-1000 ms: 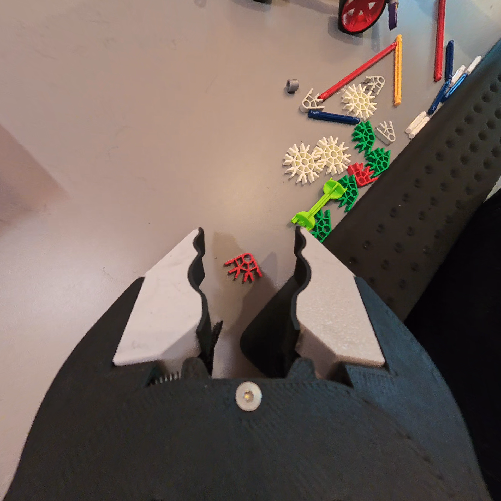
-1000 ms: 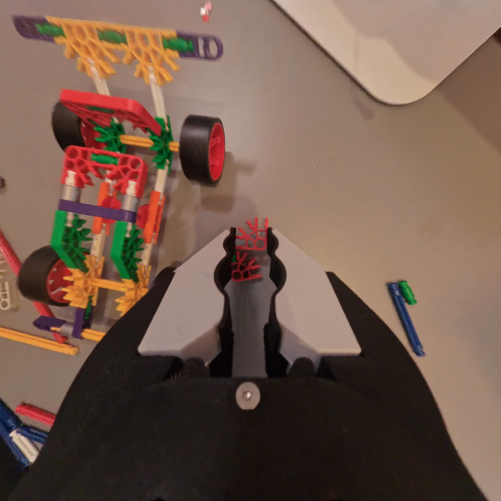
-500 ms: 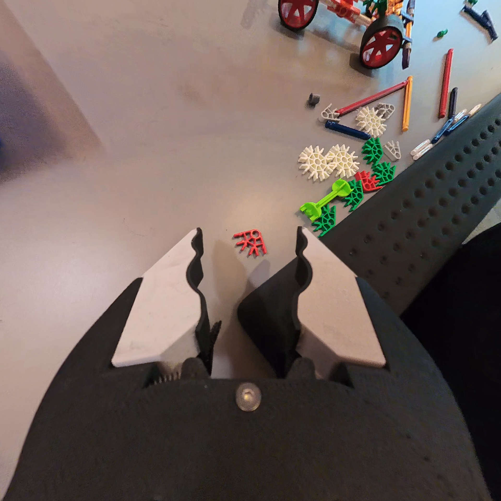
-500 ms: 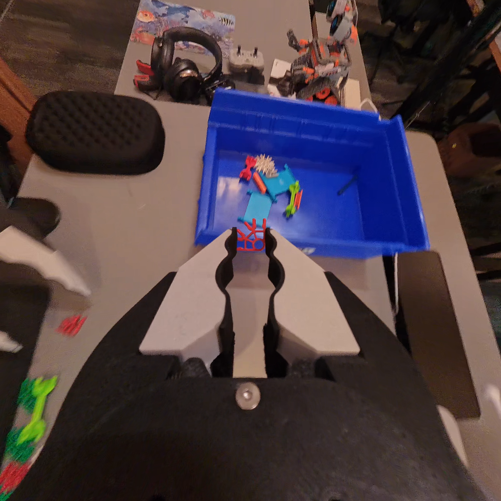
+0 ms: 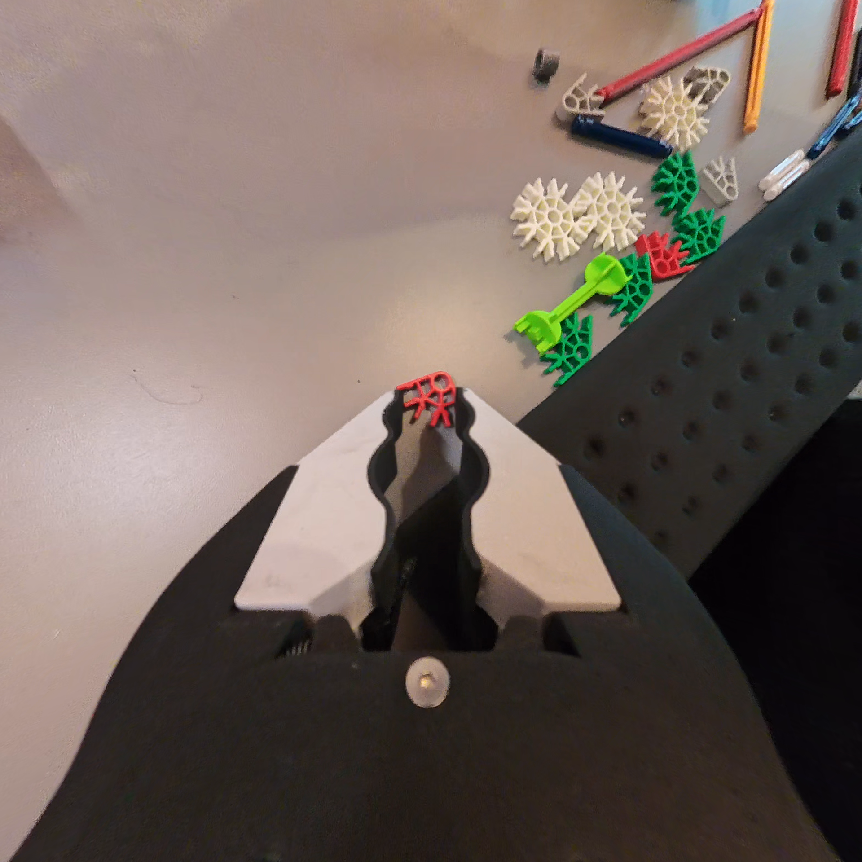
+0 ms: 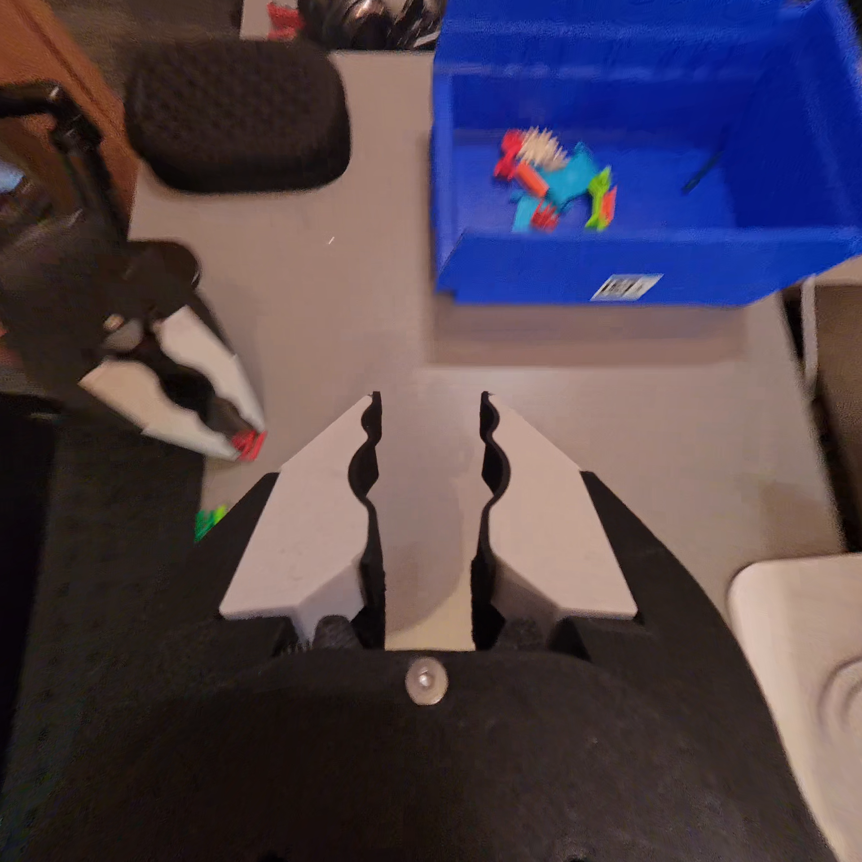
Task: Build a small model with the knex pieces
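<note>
My left gripper (image 5: 428, 396) is shut on a small red connector piece (image 5: 429, 397) at its fingertips, low over the grey table (image 5: 233, 233). It also shows in the right wrist view (image 6: 242, 443) at the left, with the red piece (image 6: 249, 443) in its tips. My right gripper (image 6: 430, 396) is open and empty above the table, in front of a blue bin (image 6: 653, 266). The bin holds several small coloured pieces (image 6: 555, 179), among them a red connector (image 6: 543, 217).
Loose white (image 5: 552, 219), green (image 5: 571, 347) and red (image 5: 662, 256) connectors and coloured rods (image 5: 676, 51) lie at the right beside a black perforated pad (image 5: 746, 373). Another black pad (image 6: 238, 112) lies left of the bin. A white object (image 6: 802, 676) sits at the lower right.
My left gripper closed on the red connector that lay between its fingers. My right gripper opened; the red piece it held is gone from its tips, and it drew back from the bin.
</note>
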Action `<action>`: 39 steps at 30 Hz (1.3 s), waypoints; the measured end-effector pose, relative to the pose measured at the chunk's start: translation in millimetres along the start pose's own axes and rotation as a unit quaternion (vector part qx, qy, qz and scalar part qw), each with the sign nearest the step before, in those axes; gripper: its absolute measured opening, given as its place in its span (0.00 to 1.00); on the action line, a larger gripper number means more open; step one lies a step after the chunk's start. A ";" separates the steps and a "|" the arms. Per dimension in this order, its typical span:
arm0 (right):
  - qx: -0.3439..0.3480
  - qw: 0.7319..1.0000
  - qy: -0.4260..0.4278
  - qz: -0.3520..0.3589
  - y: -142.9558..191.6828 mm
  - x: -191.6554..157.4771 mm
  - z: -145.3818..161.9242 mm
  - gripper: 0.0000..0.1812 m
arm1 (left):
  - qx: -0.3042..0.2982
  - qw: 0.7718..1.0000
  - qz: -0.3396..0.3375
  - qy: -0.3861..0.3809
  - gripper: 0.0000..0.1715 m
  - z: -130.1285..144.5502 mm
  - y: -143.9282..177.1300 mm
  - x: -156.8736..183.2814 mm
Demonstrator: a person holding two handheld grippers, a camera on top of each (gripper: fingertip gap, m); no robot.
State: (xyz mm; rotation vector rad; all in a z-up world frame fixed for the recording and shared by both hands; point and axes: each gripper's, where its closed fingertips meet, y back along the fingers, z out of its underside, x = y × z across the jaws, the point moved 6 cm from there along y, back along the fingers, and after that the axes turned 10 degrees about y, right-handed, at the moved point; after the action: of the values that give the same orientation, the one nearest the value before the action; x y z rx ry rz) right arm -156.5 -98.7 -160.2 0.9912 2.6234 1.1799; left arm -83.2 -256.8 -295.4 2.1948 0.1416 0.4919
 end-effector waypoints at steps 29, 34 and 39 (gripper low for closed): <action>-0.083 0.990 -0.112 -0.012 -18.9 -138.9 139.5 0.15 | 0.008 0.987 0.053 -0.151 0.16 -53.6 -47.5 12.1; -0.061 0.990 -0.124 -0.008 -14.7 -134.7 135.6 0.16 | 0.034 0.988 0.041 -0.145 0.12 -55.8 -50.0 12.8; 0.013 0.995 -0.100 0.018 -5.1 -89.7 82.1 0.16 | 0.122 0.983 -0.020 -0.138 0.12 -88.2 8.7 -7.3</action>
State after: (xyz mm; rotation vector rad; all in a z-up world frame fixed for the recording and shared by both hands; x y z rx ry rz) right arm -61.2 -102.7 -235.8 1.1046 2.4815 0.9979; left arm -125.3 -199.5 -241.9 2.4697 0.0996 0.1489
